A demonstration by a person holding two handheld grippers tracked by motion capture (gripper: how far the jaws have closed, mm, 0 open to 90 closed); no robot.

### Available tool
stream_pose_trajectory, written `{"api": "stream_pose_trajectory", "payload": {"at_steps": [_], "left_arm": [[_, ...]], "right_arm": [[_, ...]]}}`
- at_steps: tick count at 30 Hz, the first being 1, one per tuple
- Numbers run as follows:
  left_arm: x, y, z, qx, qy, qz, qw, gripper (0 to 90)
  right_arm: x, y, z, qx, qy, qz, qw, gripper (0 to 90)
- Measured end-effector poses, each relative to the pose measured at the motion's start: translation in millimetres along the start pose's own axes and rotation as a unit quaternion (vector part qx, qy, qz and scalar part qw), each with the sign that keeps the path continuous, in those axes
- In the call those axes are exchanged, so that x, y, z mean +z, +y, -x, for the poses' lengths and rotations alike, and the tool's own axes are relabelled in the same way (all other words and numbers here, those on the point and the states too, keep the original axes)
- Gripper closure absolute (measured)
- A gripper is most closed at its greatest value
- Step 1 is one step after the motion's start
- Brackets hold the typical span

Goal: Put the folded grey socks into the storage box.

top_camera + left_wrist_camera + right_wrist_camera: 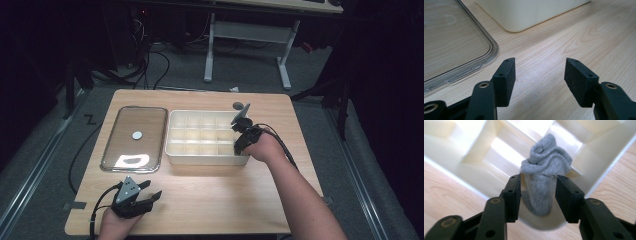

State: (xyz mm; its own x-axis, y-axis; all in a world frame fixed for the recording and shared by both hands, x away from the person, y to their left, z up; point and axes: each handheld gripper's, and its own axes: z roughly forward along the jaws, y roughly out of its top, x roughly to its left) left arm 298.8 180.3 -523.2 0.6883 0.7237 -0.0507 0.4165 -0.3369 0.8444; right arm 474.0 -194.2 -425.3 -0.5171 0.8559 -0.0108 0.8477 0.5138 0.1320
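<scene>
Partly hidden by the open right hand-held gripper, a grey sock sits in the tray's corner compartment.

Two black hand-held grippers, carried on bare forearms

Each hand-held gripper, left and right, is topped by a grey three-cornered plate and trailed by a black cable; brass-coloured rivets are set in the arms behind flat black pads.

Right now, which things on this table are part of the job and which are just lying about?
In the job:
sock
divided box
right gripper

Lying about:
clear lid
grey disc
left gripper, idle
</scene>
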Motion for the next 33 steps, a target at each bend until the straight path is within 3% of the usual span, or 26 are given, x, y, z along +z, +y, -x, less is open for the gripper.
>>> {"api": "stream_pose_trajectory", "payload": {"at_steps": [1,3,4,5,8,9,12,13,19,24,25,27,29,31,33], "left_arm": [[0.0,0.0,0.0,0.0,0.0,0.0,1.0,42.8],[0.2,0.1,0.1,0.001,-0.001,-0.003,1.0,42.8],[0.2,0.2,0.3,0.001,-0.002,-0.004,1.0,42.8],[0.7,0.1,0.9,0.001,-0.001,-0.001,1.0,42.7],[0.6,0.0,0.9,0.0,-0.001,-0.001,1.0,42.7],[0.8,-0.6,0.7,0.0,-0.001,-0.002,1.0,42.7],[1.3,-1.1,0.6,0.0,-0.004,-0.005,1.0,42.7],[1.6,-1.1,0.8,0.0,-0.005,-0.006,1.0,42.7],[2.3,-1.2,0.8,0.0,-0.005,-0.006,1.0,42.7],[3.2,-1.2,1.3,0.002,-0.005,-0.008,1.0,42.6],[3.3,-1.2,1.8,0.003,-0.006,-0.008,0.9999,42.6],[3.3,-1.1,2.1,0.003,-0.006,-0.008,0.9999,42.7],[3.2,-0.9,2.2,0.004,-0.006,-0.008,0.9999,42.5],[3.0,-0.7,2.0,0.003,-0.007,-0.005,1.0,42.4],[2.6,-0.8,1.8,0.004,-0.009,-0.006,0.9999,42.2]], "right_arm": [[0.0,0.0,0.0,0.0,0.0,0.0,1.0,58.5],[-6.9,-0.7,1.0,-0.01,-0.004,0.004,0.9999,72.4],[-6.9,-0.7,1.0,-0.01,-0.004,0.004,0.9999,72.4],[-4.3,-0.9,1.8,-0.011,-0.013,-0.004,0.9998,78.9],[3.8,-0.6,3.1,-0.003,-0.022,-0.013,0.9997,80.1],[15.1,-0.4,2.0,0.007,-0.017,-0.022,0.9996,81.5],[23.8,1.6,1.3,0.002,-0.018,-0.03,0.9994,83.0],[26.2,2.0,-0.5,0.014,-0.019,-0.036,0.9991,83.7],[37.2,2.6,-1.3,0.0,-0.025,-0.042,0.9988,86.3],[27.8,0.1,-1.8,-0.006,-0.023,-0.036,0.9991,89.2],[17.8,-0.3,-1.7,-0.016,-0.016,-0.03,0.9993,90.0],[13.3,0.0,-2.2,-0.012,-0.016,-0.028,0.9994,90.0],[-3.6,4.3,-0.1,-0.016,-0.019,-0.005,0.9997,90.0],[-7.9,7.8,-1.1,-0.006,-0.025,0.002,0.9997,90.0],[-5.3,11.8,-0.3,-0.015,-0.029,0.007,0.9994,90.0]]}}
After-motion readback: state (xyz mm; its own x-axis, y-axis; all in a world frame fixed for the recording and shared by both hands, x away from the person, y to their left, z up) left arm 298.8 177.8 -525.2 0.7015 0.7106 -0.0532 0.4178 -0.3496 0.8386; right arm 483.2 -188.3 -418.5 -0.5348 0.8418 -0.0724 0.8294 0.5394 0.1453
